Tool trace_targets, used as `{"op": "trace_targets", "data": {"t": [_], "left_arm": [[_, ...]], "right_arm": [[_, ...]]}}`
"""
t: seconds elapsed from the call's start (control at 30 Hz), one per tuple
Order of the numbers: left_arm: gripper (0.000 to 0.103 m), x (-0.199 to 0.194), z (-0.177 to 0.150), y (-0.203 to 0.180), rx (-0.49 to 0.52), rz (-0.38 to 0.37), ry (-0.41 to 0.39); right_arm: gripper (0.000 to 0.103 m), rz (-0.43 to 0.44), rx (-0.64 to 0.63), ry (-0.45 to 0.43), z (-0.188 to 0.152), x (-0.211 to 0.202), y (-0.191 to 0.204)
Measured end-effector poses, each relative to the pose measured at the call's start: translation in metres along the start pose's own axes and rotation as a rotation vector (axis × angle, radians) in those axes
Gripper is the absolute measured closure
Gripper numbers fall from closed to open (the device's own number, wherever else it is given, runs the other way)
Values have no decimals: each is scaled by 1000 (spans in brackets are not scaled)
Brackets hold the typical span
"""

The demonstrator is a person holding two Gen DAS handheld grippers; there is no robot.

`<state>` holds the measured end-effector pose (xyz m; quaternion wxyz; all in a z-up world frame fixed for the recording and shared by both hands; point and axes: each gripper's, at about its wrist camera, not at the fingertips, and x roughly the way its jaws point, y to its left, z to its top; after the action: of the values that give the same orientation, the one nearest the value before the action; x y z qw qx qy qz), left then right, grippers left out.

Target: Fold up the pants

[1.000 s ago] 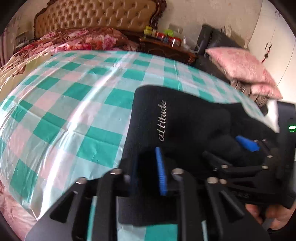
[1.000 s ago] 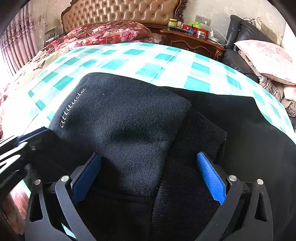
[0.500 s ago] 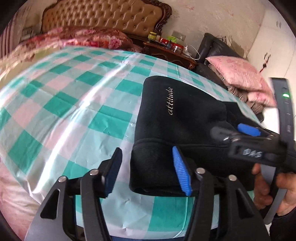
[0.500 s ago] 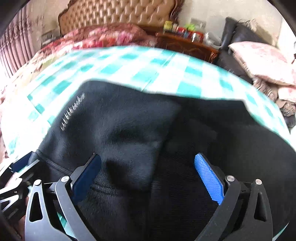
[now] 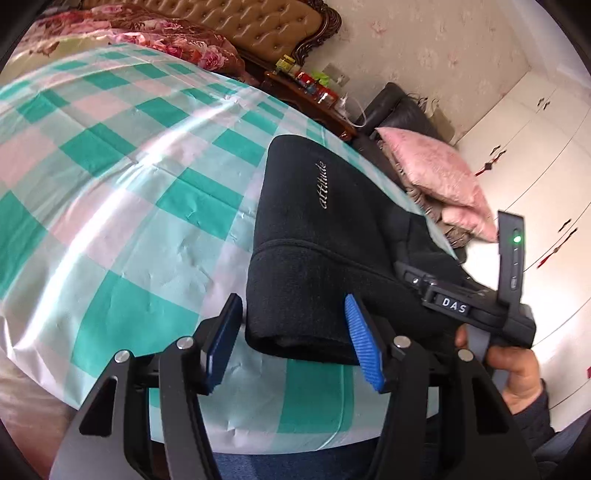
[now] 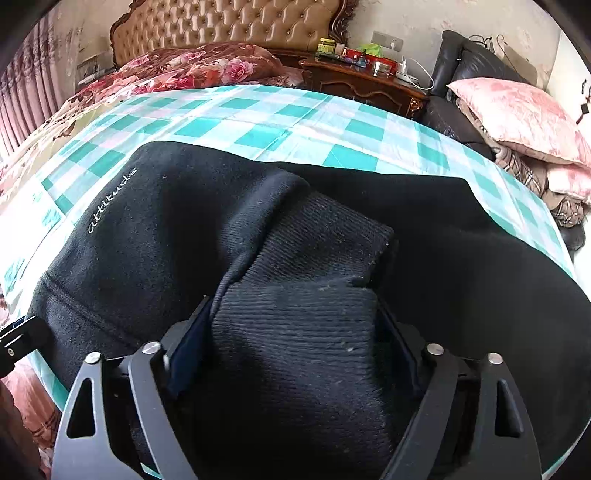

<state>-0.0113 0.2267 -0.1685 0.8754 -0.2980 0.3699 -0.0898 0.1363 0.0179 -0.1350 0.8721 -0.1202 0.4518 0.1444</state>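
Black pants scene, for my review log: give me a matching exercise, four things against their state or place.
Things:
1. left gripper
2. right gripper
3. black pants
4. pink pillow

States:
A. shut on ribbed cuff
B. folded, lying on checkered sheet
C. open, holding nothing
D. on dark sofa beside bed

Pairs: 1-C, 2-A, 3-B, 4-D

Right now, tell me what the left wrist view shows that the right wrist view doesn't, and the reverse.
Left wrist only: the open left tongs off the pants, the hand holding the right tool, and white cupboards.

Right wrist only: the right tongs shut on a ribbed cuff, plus the curtain.

Both: the black pants with "attitude" lettering, checked cloth, headboard, nightstand and pink pillow.
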Motion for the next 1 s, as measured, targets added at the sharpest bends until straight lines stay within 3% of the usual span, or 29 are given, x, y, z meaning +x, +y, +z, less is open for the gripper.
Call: {"op": "trace_targets", "data": {"t": [0.03,0.1,0.33,0.47,0.53,0.63,0.67,0.83,1.0], "left_arm": [[46,1,1,1,-6,-14,-1],[56,4,1,3,-19,-32,12],[72,-7,6,-5,-32,-21,-5],[74,-18,11,-38,95,69,-52],[75,-21,12,-55,155,126,-72],[75,-23,10,-76,244,215,-91],[75,-23,9,-82,268,242,-98],[75,-21,6,-106,373,344,-123],[76,-21,10,-131,472,404,-149]], "right_arm": [[20,13,13,5,-1,1,-3],[19,24,18,5,-1,2,-4],[18,6,-11,17,3,-1,-1],[14,-63,-130,-29,33,-36,12],[10,18,-152,-39,59,-57,21],[10,268,-146,117,98,-55,43],[10,293,-158,170,108,-48,54],[10,240,-285,338,144,-15,115],[11,210,-374,435,138,19,135]]}}
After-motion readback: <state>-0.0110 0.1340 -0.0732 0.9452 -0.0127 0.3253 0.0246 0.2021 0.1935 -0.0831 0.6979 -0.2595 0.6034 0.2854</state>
